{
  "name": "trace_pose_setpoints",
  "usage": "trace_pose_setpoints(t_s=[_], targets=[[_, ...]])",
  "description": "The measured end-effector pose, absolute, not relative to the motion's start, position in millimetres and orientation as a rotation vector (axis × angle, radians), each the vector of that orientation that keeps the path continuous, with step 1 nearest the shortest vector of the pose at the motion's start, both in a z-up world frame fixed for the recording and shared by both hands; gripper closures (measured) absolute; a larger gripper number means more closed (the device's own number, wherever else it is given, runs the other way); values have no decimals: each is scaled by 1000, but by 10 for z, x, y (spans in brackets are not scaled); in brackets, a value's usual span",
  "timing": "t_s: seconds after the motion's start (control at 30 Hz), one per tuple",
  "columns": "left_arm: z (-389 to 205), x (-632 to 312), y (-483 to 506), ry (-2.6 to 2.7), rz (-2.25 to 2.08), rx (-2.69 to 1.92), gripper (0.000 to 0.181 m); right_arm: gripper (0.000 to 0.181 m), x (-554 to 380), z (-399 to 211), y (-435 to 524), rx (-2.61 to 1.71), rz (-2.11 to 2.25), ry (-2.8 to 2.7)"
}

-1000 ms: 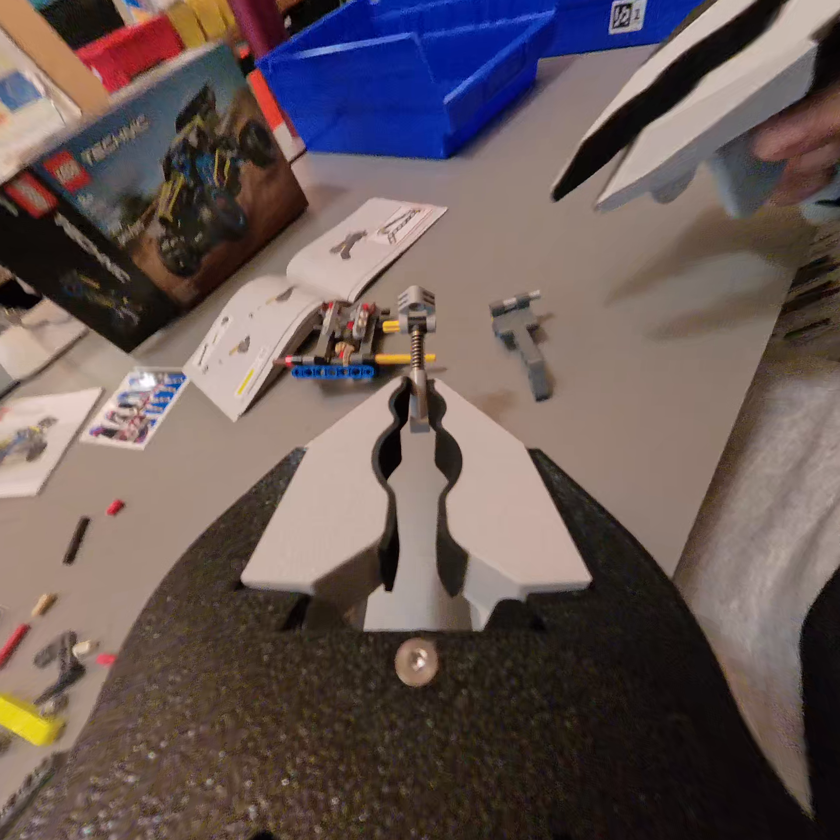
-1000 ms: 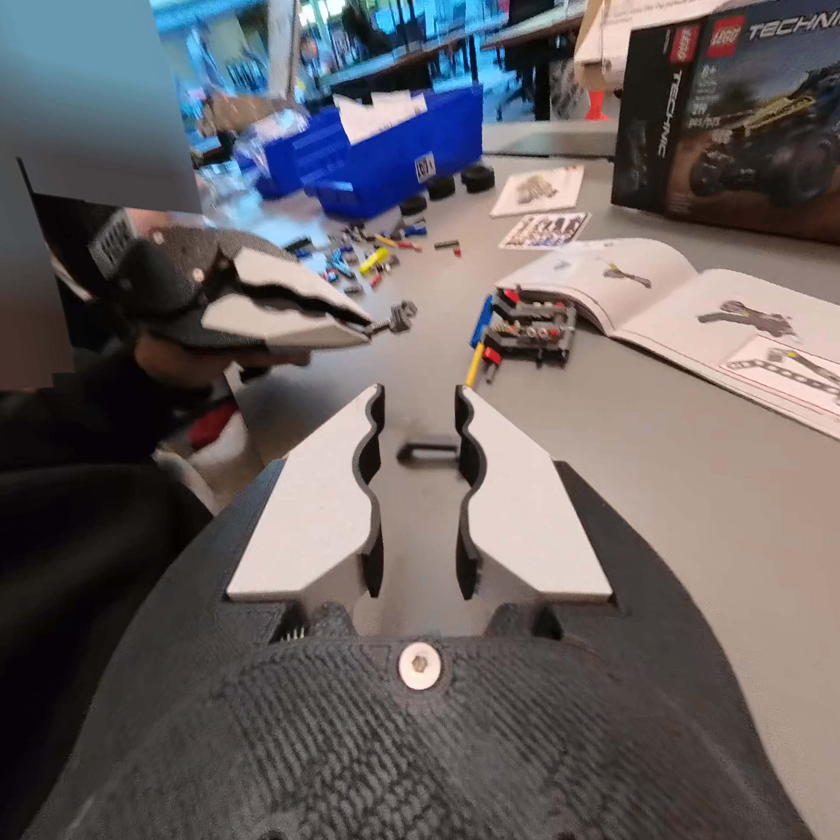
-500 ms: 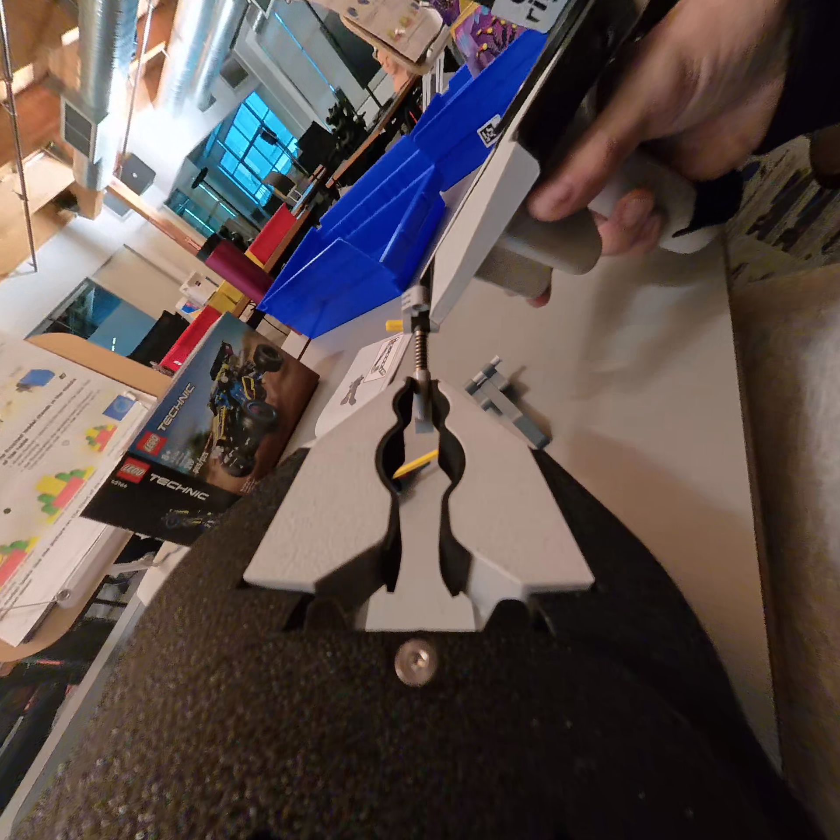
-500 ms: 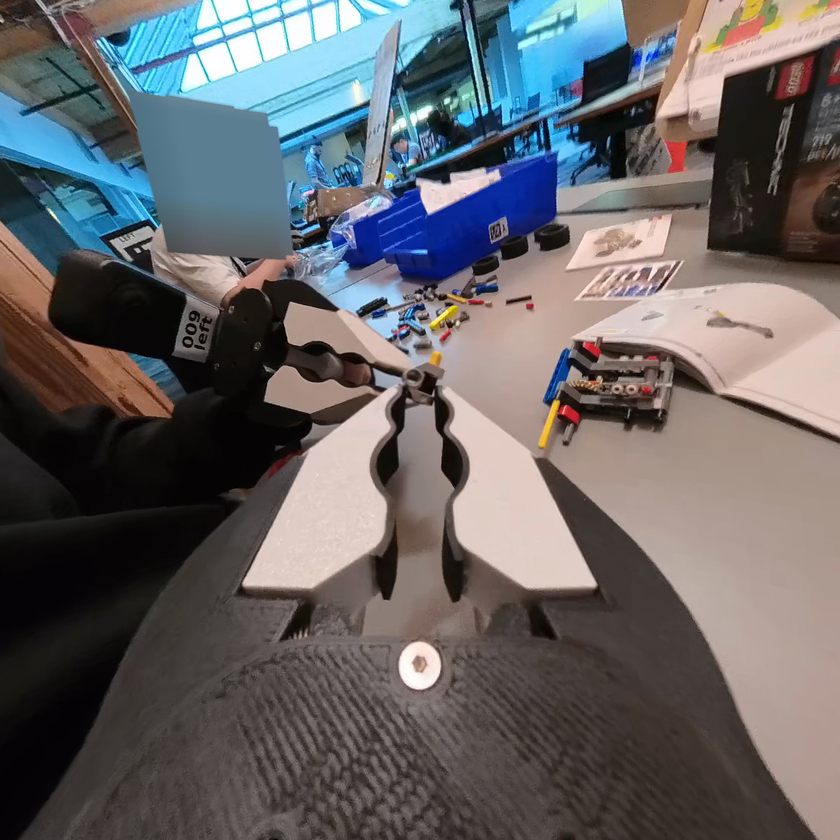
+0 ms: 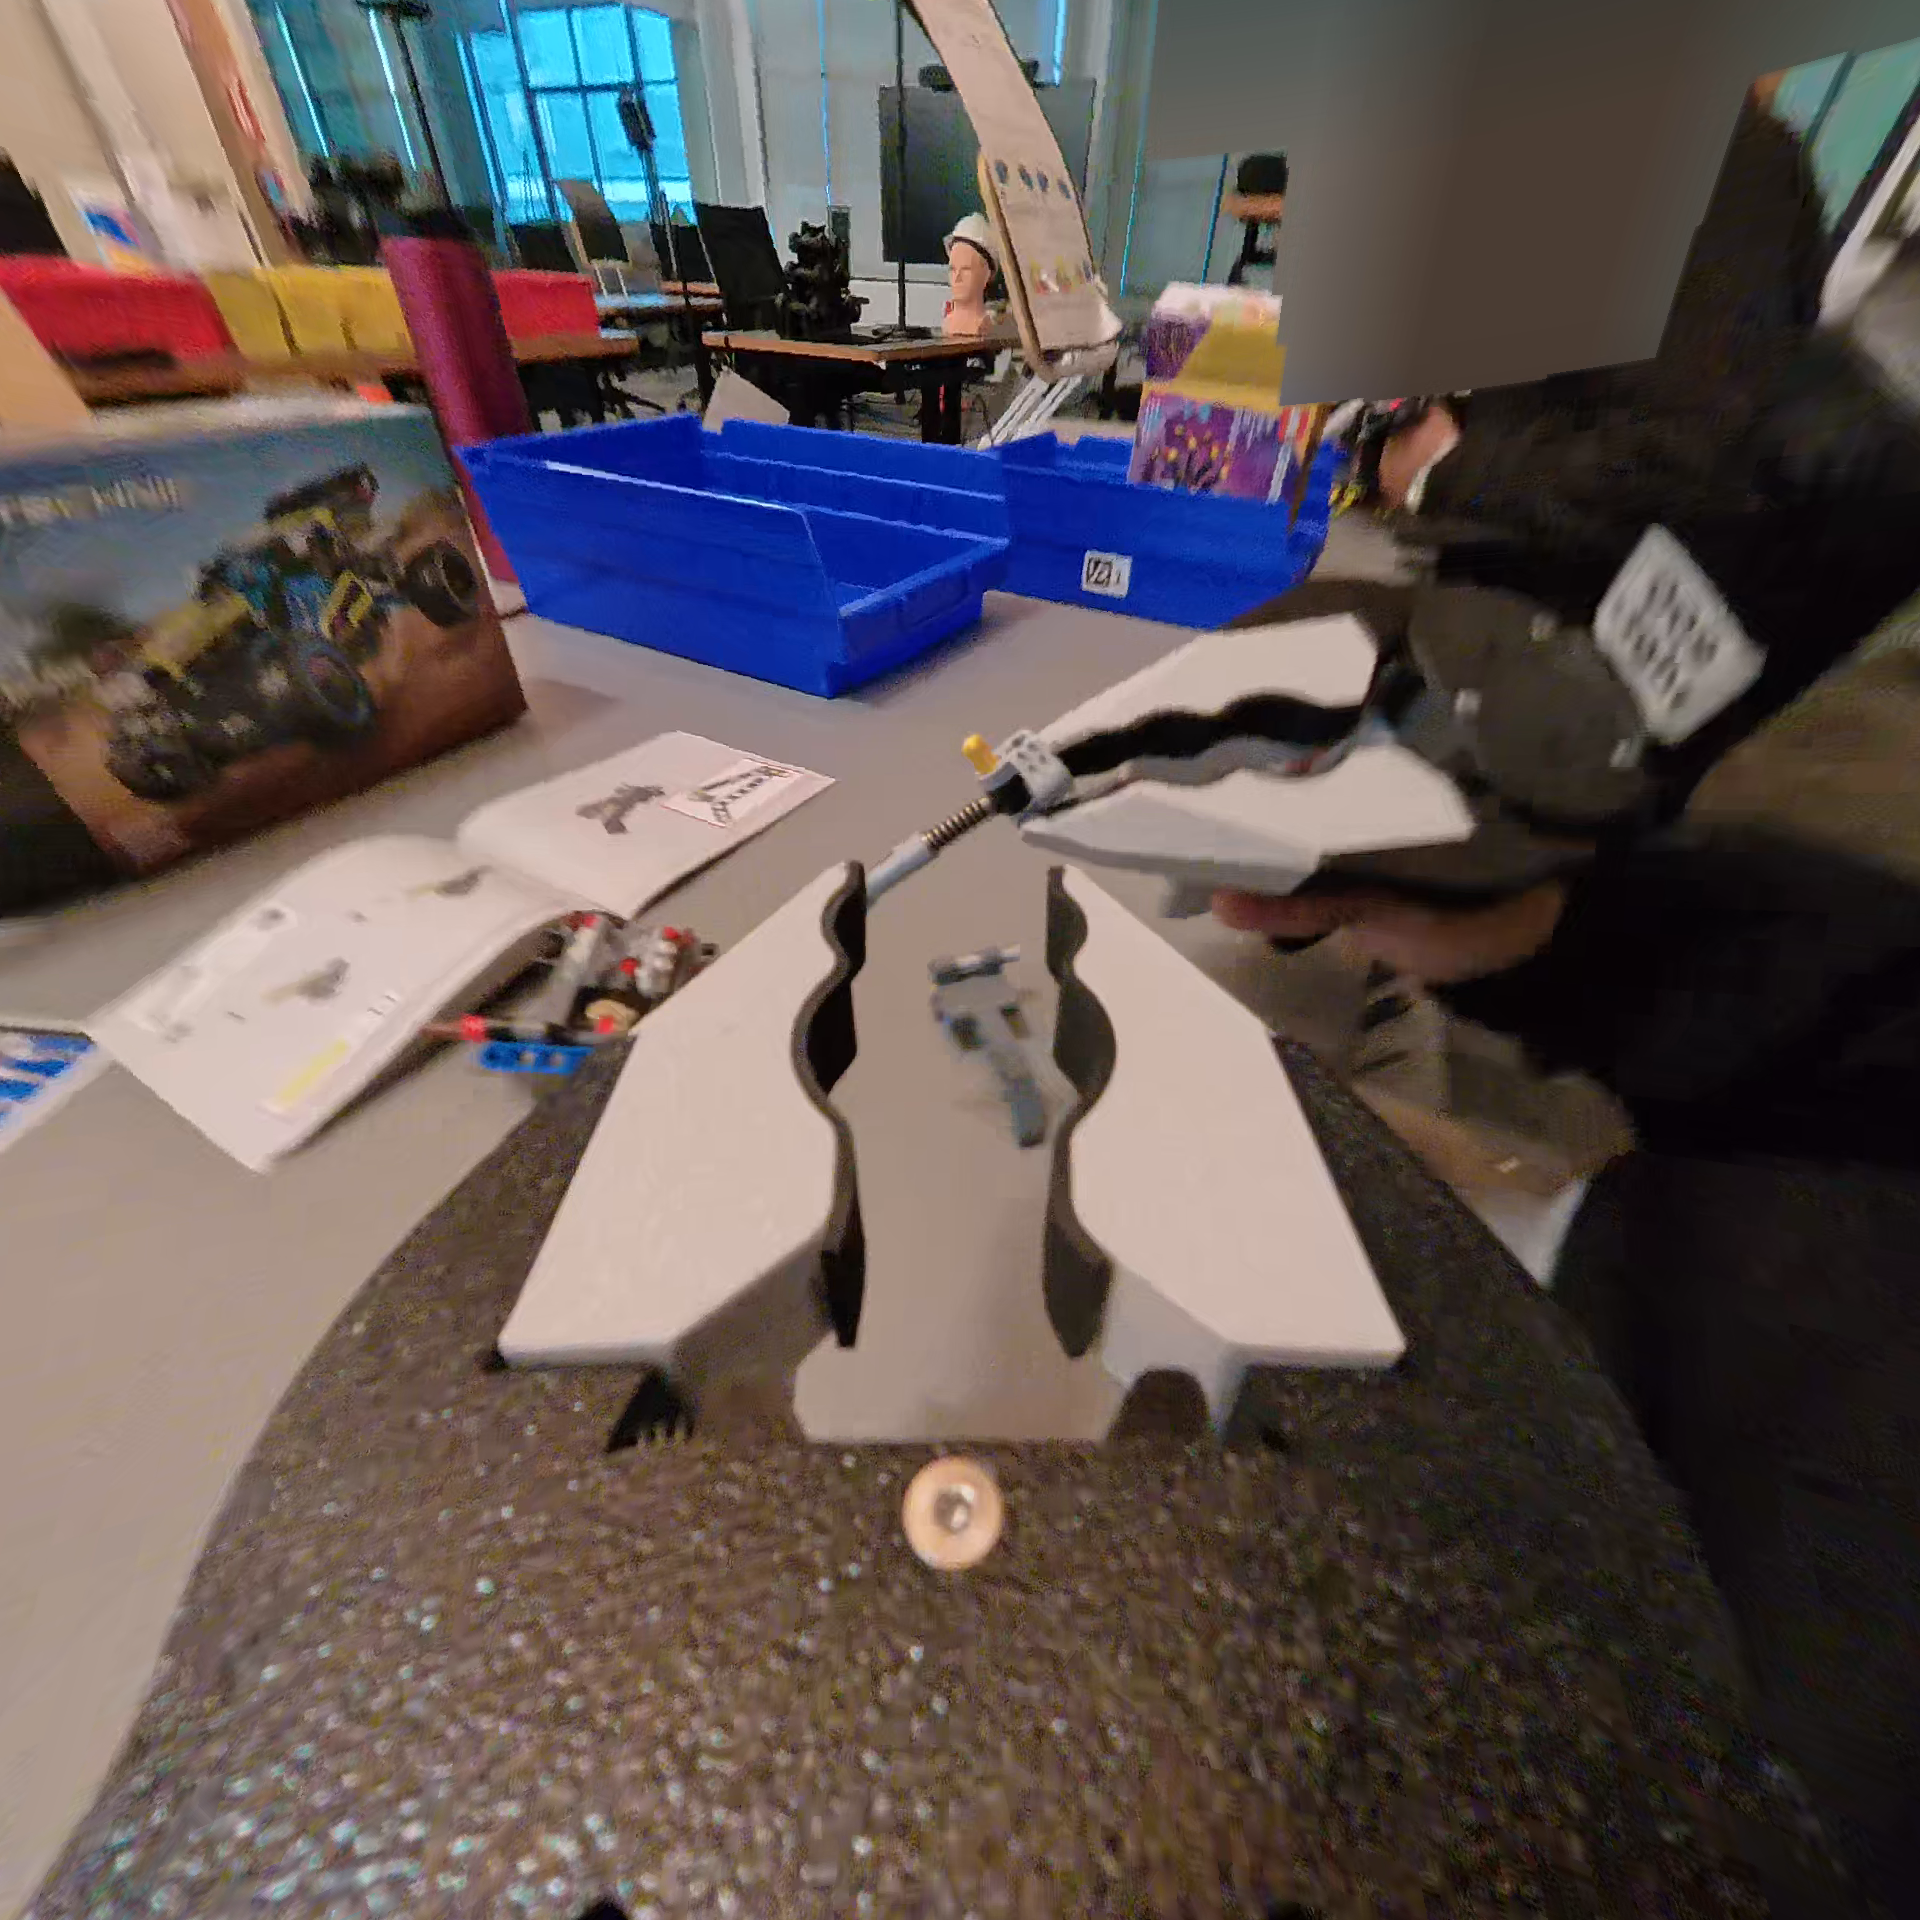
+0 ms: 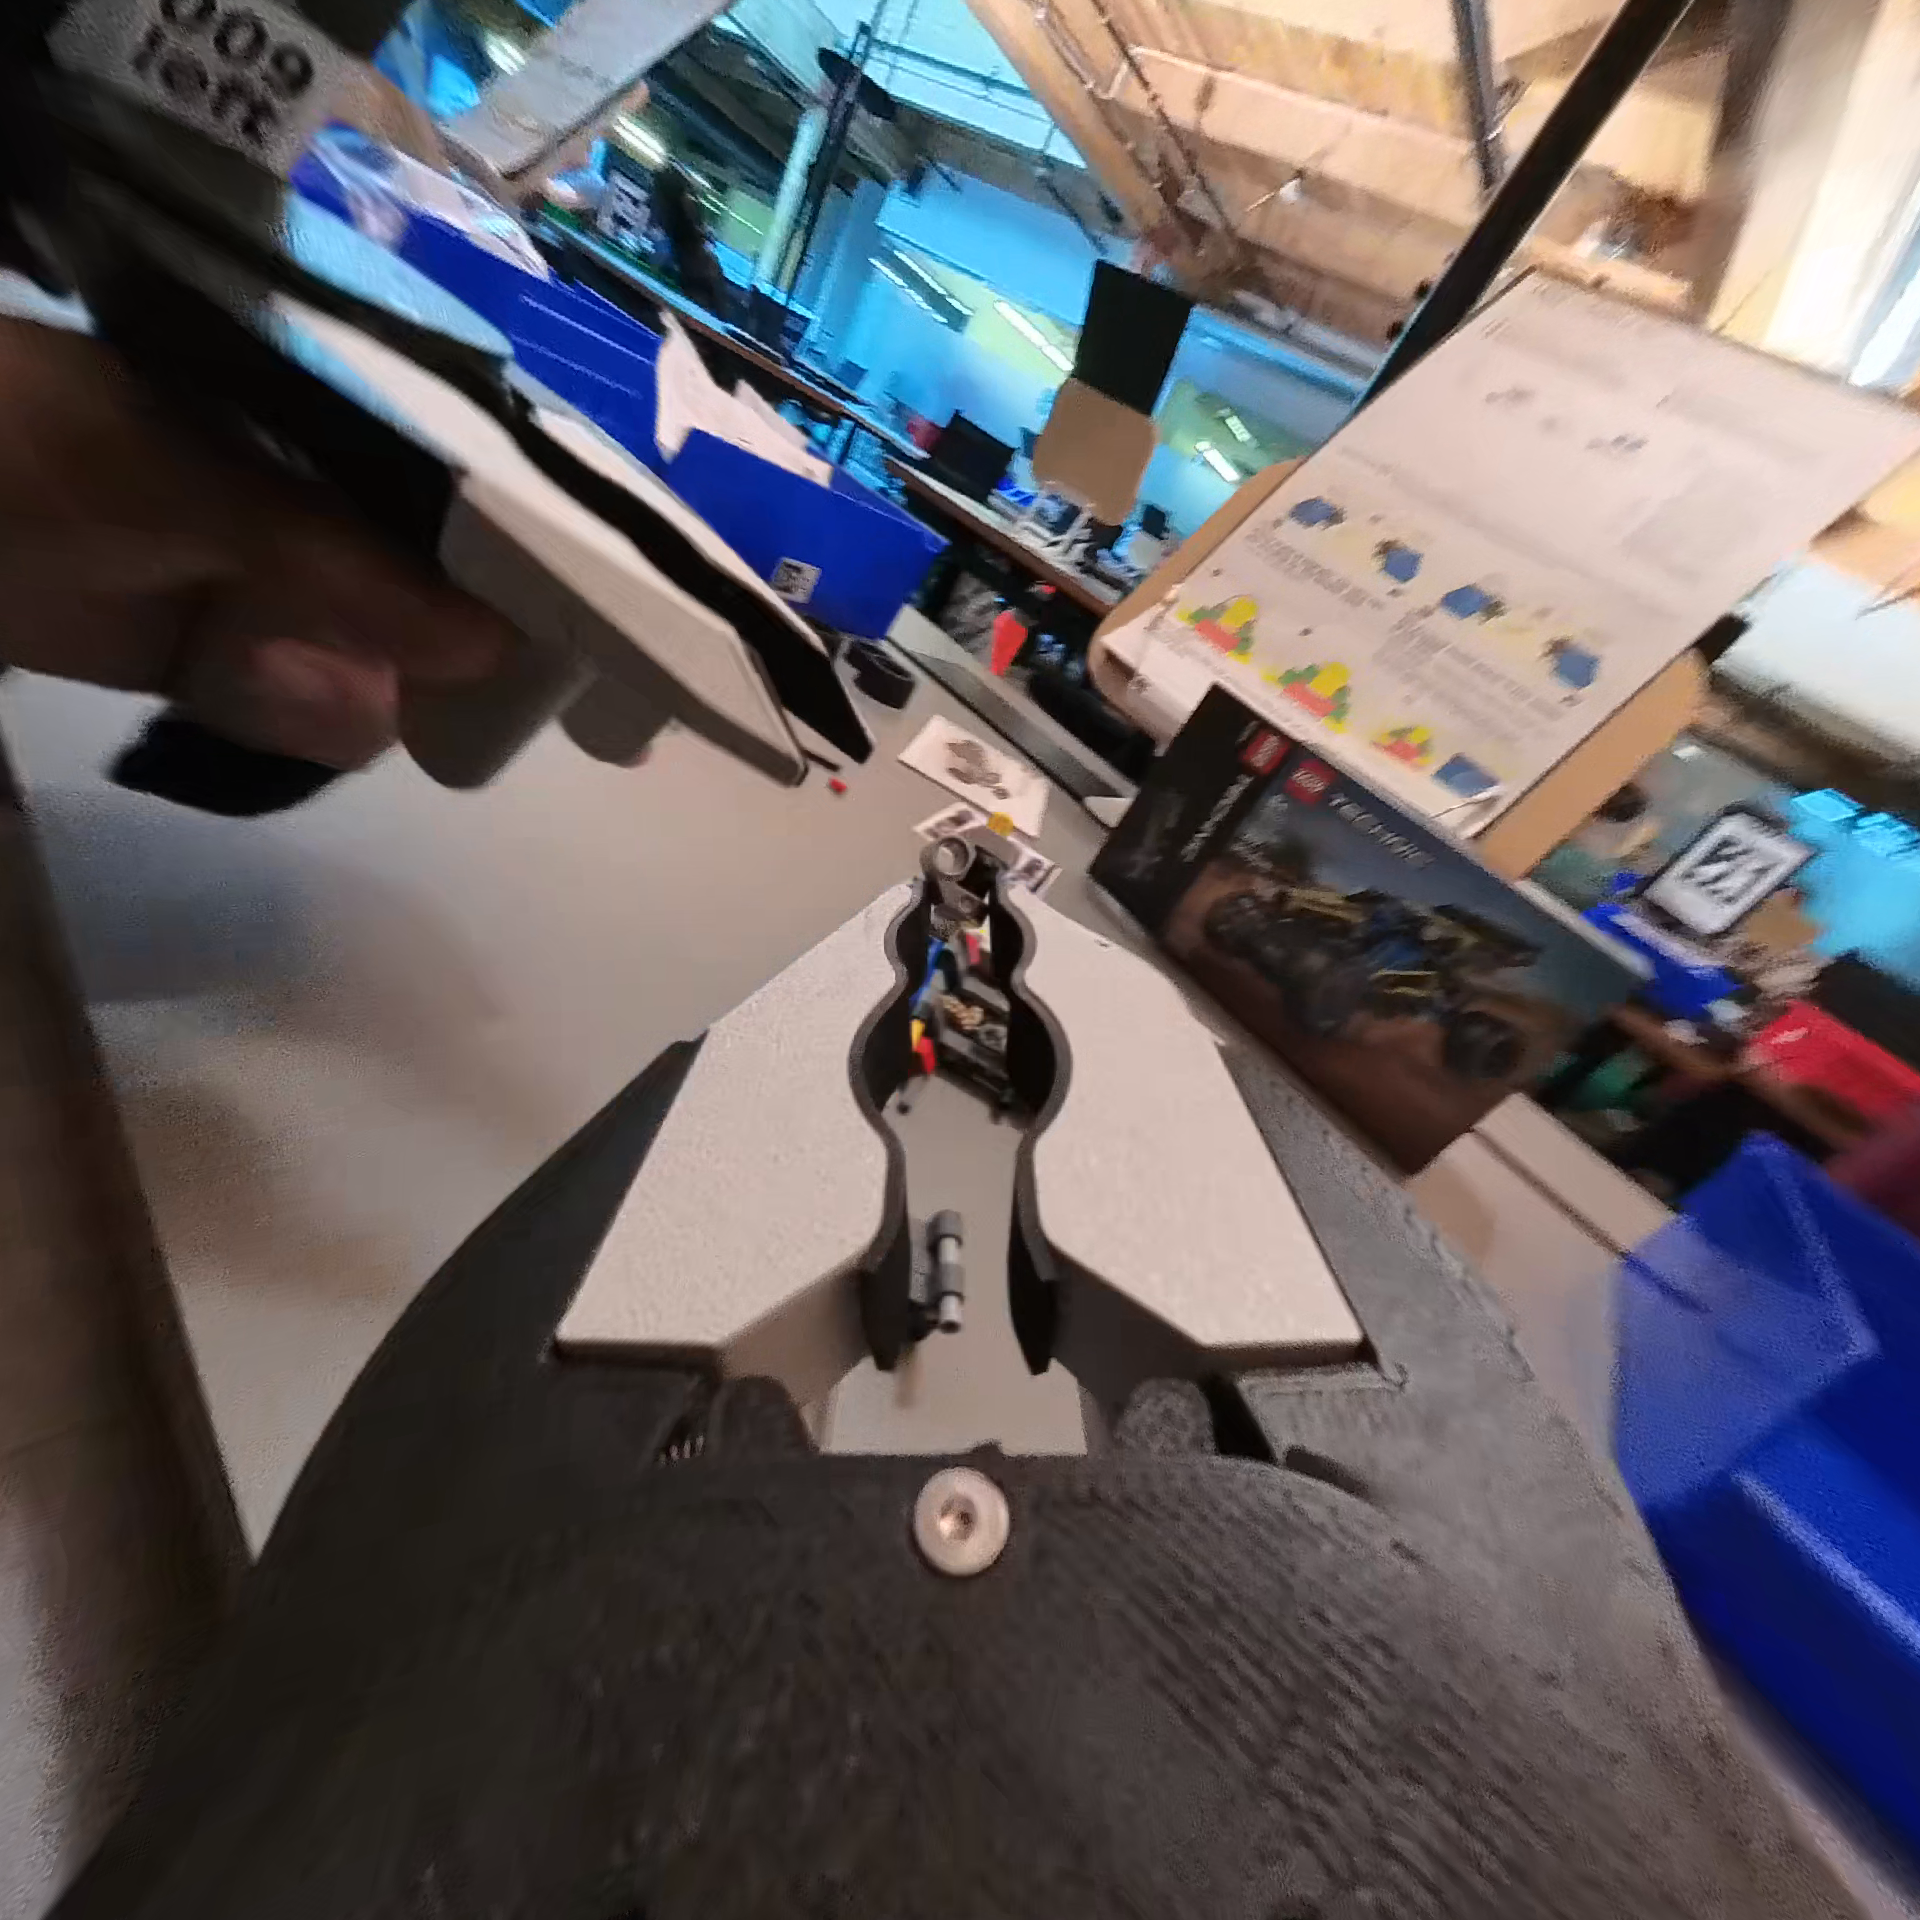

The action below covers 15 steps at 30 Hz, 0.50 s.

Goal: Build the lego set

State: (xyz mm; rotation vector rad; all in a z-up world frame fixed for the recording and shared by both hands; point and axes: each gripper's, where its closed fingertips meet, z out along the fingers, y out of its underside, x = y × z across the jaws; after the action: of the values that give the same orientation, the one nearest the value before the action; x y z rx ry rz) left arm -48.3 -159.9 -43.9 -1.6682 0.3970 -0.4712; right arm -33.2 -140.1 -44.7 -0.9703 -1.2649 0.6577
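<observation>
grey lego arm (image 5: 992, 1023) on table shows only between open left jaws.

The set box (image 5: 218, 623) is blurring at the left edge; the left gripper (image 6: 821, 753) is smearing, its body cut off.

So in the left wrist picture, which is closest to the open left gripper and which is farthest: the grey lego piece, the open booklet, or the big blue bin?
From the left gripper, nearest first:
1. The grey lego piece, on the table, seen between its open fingers.
2. The open booklet, off to the left.
3. The big blue bin, far back across the table.
</observation>
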Motion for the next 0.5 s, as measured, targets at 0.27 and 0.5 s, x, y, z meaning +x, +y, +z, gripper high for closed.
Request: trace_pose_setpoints(t_s=[0.27,0.5], targets=[[-494,-268,-1632,331,-669,-1776,151,173,-391,-485,-1482,-816,424,-1194],[-509,-318,-1614,200,-892,-1746,149,173,-365,-447,-1471,-786,419,-1145]])
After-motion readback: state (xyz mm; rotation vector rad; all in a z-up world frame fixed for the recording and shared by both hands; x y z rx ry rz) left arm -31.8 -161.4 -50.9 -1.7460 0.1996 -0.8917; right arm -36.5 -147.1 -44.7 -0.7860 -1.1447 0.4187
